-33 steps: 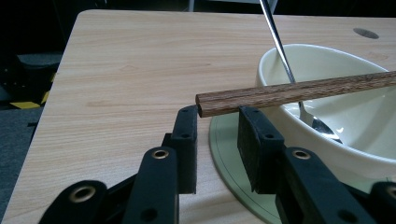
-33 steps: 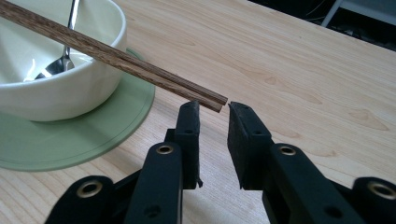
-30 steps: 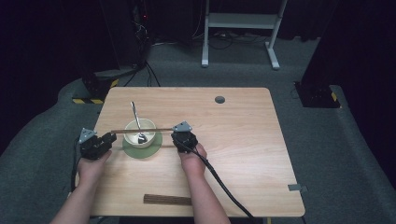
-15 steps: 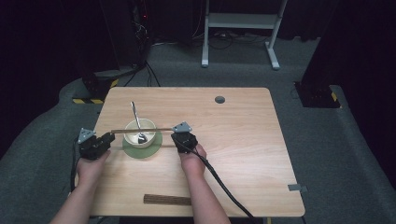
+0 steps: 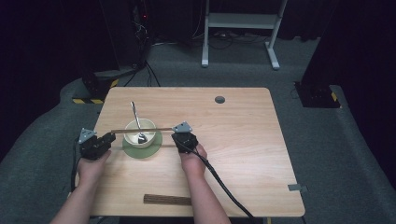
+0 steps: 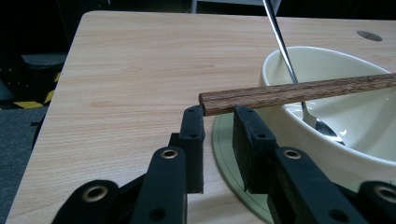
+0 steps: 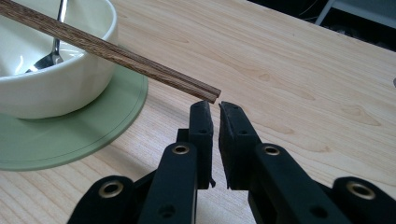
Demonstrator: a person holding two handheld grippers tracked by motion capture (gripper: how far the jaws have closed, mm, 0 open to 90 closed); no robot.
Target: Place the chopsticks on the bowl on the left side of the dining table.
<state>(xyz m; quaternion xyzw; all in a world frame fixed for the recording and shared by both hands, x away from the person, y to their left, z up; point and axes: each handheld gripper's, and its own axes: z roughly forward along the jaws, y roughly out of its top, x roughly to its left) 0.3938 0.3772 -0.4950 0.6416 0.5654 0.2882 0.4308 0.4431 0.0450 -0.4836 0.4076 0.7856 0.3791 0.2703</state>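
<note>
Chopsticks (image 5: 141,130) rest across the bowl (image 5: 140,133), between both hand-held grippers.

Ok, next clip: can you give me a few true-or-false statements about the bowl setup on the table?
1. A spoon stands in the bowl. True.
2. The bowl sits directly on the bare table. False: it sits on a green saucer.
3. Brown chopsticks lie across the bowl's rim. True.
4. The left tongs are at the table's far right corner. False: they are beside the saucer, at the chopsticks' left end.
5. A dark bundle of sticks lies near the table's near edge. True.
</note>
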